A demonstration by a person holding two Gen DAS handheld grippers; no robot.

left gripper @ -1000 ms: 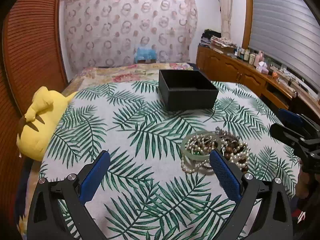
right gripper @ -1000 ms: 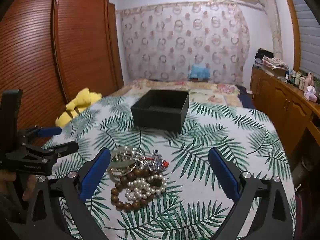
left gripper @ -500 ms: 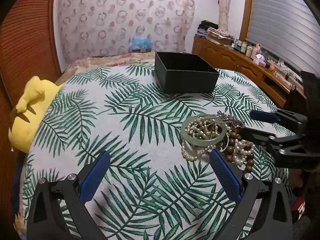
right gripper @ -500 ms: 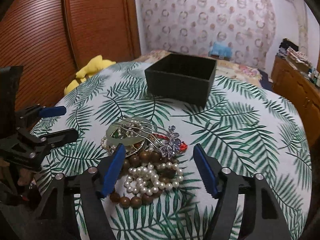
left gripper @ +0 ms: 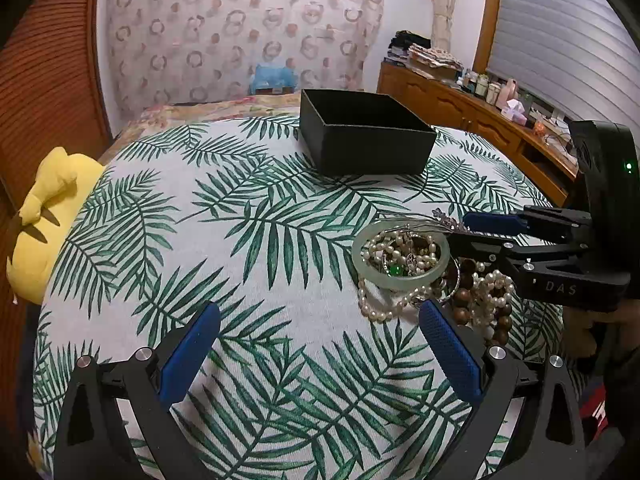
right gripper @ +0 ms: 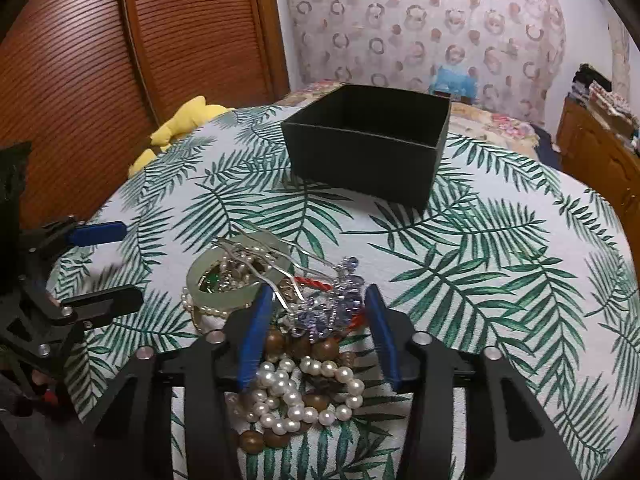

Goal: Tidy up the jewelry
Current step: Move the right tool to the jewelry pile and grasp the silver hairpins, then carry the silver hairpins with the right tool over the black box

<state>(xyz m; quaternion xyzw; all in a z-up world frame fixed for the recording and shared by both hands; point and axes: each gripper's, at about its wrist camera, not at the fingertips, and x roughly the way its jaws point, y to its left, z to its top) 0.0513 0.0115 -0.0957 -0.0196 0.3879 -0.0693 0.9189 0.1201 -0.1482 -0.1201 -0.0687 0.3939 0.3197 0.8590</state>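
A bedroom held a round table under a cloth printed with green palm leaves, a patterned curtain hanging behind it. An open black box stood toward the far side. Nearer lay the jewelry pile: a pale green bangle, pearl strands, brown wooden beads and a silver hairpin with purple flowers. A second earlier the right gripper had hung wide apart and short of the pile; now it had come down onto it, and its jaws had just been closing, with the hairpin's flowers between the blue pads, though contact was not clear. The left gripper stood wide apart just beside the pile, holding nothing, a little lower than before.
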